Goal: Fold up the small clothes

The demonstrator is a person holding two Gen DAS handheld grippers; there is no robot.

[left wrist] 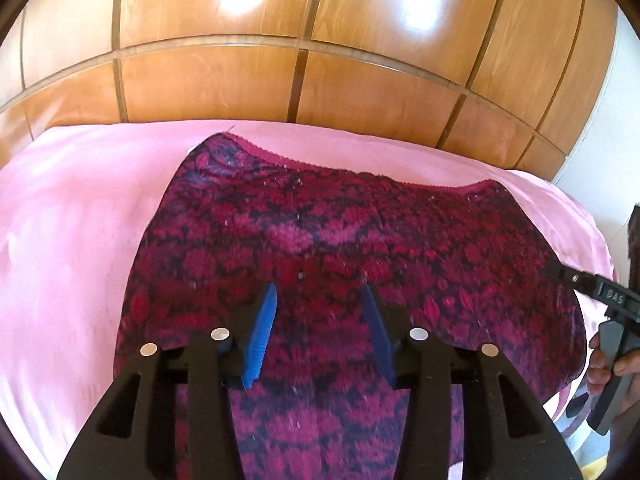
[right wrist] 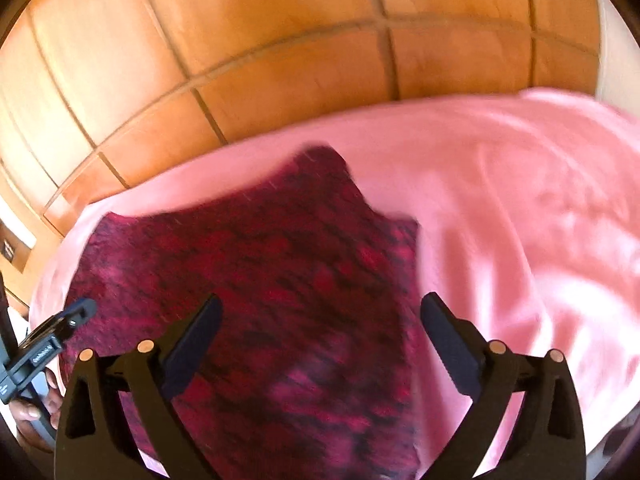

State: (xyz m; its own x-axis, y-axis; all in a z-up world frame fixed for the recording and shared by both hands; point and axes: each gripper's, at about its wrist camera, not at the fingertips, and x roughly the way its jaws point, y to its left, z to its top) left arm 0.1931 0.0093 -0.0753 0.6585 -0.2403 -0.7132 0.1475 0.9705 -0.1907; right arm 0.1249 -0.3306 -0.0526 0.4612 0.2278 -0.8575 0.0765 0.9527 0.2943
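I've got the garment, a small dark-red/magenta patterned piece w/ a scalloped waistband, lying spread flat on the pink sheet. The waistband runs along its far edge, toward the wooden headboard.

Left gripper hangs over the garment's mid/near part. Its fingers are parted w/ nothing between them, and the blue pads sit above the cloth.

Right gripper is spread wider, also empty, over the garment's right-hand portion near its side edge; in the left view its tip looks to be right at that edge. The right view is motion-blurred, so I can't tell if anything touches fabric.

My read: this is the approach/pre-grasp step, cloth laid out but no fold visible yet. Next I'd drop each gripper to a garment edge, pinch only the layers I mean to lift, then carry that edge across toward the opposite side. Thin fabric, so I expect I'll need to get the tips low to catch it w/o snagging the sheet.
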